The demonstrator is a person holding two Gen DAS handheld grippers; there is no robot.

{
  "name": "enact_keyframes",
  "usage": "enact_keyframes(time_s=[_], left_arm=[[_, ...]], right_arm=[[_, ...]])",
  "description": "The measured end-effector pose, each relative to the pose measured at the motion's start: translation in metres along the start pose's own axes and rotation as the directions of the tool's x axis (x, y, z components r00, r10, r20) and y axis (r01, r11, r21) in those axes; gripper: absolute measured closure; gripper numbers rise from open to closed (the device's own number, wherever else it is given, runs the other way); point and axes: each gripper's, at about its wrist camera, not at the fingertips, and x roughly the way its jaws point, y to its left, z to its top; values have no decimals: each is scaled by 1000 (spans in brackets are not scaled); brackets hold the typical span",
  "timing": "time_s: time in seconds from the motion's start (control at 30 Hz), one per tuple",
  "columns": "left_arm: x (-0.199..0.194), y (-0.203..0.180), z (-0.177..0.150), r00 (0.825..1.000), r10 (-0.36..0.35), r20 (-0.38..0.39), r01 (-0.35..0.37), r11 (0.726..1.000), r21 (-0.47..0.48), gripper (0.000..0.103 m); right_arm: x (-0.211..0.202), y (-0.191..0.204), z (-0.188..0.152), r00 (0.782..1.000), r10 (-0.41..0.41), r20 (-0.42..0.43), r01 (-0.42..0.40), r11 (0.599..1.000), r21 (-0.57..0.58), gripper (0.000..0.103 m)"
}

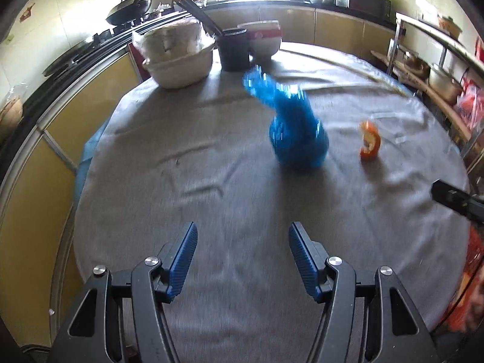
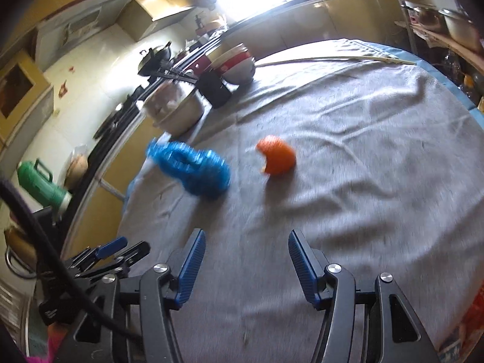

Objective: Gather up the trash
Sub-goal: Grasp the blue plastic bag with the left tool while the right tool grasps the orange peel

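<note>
A crumpled blue plastic bag (image 1: 295,127) stands on the grey tablecloth (image 1: 211,181); it also shows in the right wrist view (image 2: 193,166). An orange peel (image 1: 369,138) lies to its right, also in the right wrist view (image 2: 276,155). My left gripper (image 1: 242,260) is open and empty, well short of the bag. My right gripper (image 2: 246,264) is open and empty, short of the peel. The right gripper's body shows at the right edge of the left wrist view (image 1: 456,201); the left gripper shows low left in the right wrist view (image 2: 112,252).
At the table's far side stand a covered white pot (image 1: 178,57), a dark container (image 1: 233,49) and a red-and-white bowl (image 1: 263,37). A long thin stick (image 2: 332,59) lies along the far edge. Kitchen counters and a stove with a wok (image 1: 130,9) surround the table.
</note>
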Motion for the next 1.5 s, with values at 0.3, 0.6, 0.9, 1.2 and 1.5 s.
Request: enact_keyframes(time_s=[0.3, 0.6, 0.9, 1.2, 1.5], left_arm=[[18, 0, 72, 992, -129, 13, 130, 988, -82, 37], [54, -14, 102, 971, -241, 2, 239, 961, -138, 39], [54, -21, 90, 960, -280, 12, 279, 950, -138, 81], [1, -6, 58, 964, -253, 80, 262, 956, -136, 82], [-17, -4, 27, 969, -234, 83, 242, 963, -121, 82]], right_arm=[[50, -22, 53, 998, 55, 19, -56, 994, 90, 42], [95, -29, 80, 999, 36, -6, -35, 990, 134, 47], [99, -22, 73, 997, -76, -31, 77, 997, 27, 67], [66, -19, 55, 997, -74, 7, 74, 997, -4, 80], [58, -33, 53, 999, -44, -15, 45, 992, 120, 26]])
